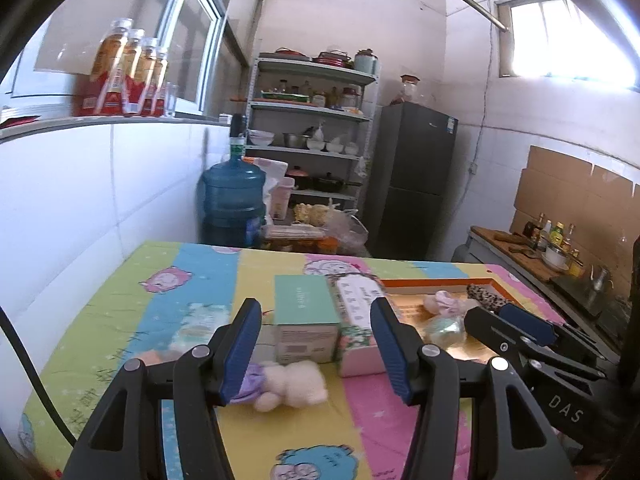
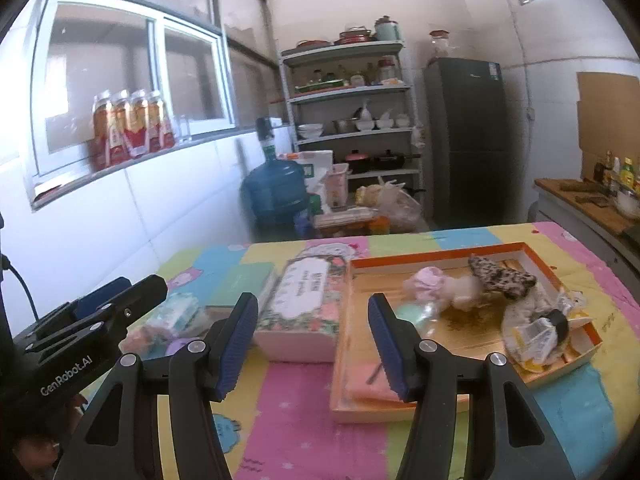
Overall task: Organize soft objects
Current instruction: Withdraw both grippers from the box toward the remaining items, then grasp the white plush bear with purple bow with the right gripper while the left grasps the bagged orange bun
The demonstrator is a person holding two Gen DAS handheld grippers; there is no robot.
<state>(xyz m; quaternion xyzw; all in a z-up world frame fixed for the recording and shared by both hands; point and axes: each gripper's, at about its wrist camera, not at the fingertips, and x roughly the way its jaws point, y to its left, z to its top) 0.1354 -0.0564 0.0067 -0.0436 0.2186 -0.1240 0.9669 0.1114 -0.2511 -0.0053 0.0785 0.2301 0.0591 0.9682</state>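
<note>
With the left gripper [image 1: 316, 354] spread empty over the plush bear [image 1: 294, 382] on the surface [image 1: 120, 320], its fingers could snag the teal box [image 1: 306, 316] just behind, while the right gripper [image 2: 314, 346] hangs open near the tray [image 2: 440, 258]

Plush bear [image 1: 294, 384] lies (on its side) between fingers [image 1: 240, 356].

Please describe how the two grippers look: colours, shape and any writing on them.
Both the left gripper and the right gripper have black angular bodies with silver rivets and ribbed blue pads on the jaws. White lettering reads "GenRobot.AI" on the left, "DAS" on the right. A black cable trails beside the left one.
</note>
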